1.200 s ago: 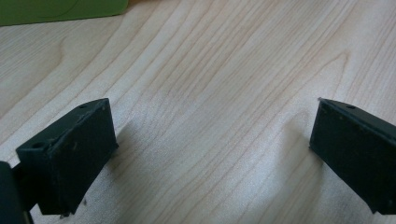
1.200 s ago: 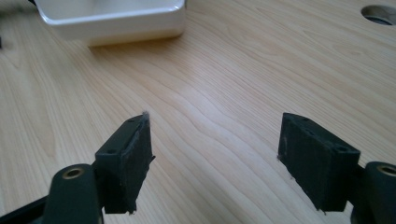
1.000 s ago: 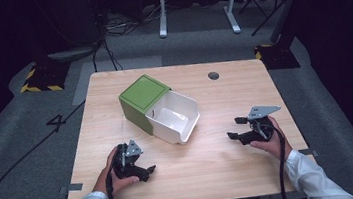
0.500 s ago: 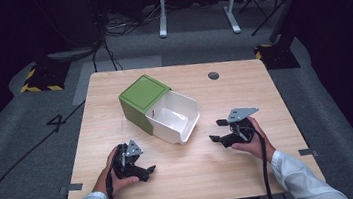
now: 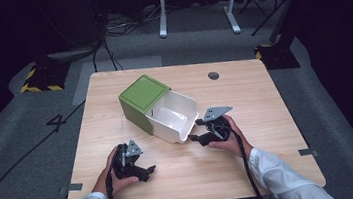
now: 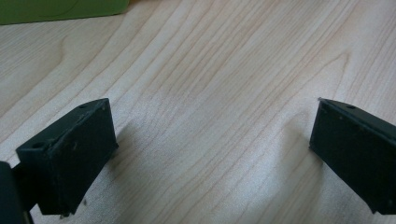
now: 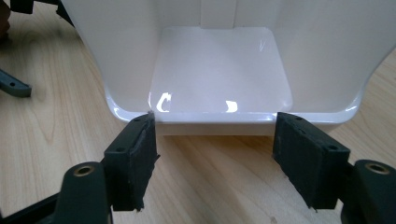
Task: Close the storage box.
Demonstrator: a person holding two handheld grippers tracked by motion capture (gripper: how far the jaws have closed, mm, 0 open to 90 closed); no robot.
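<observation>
Tabletop (image 5: 277, 118) of pale wood carries the whole scene, and near its middle sits a green box (image 5: 142, 101) with a white drawer (image 5: 174, 116) pulled out of it toward the person's right. Drawer and box lie along one slanted line, running from the far left down to the near right, so the drawer's open end faces the right gripper (image 5: 194, 131). That gripper is much the nearer of the two: in the high view its tips sit just beside the drawer's near corner, and in the right gripper view the drawer's front lip (image 7: 215, 117) lies straight ahead, just beyond the fingertips (image 7: 133, 154), apparently not yet touched. Its jaws have just been closing and now stand partly spread, about as wide as the flat front of the lip, with nothing between them but bare wood. A push straight along the drawer's long axis, back into the green box, looks like what this approach sets up. Left gripper (image 5: 145, 171) rests well apart on the near left of the table, jaws spread wide over empty wood, holding nothing
</observation>
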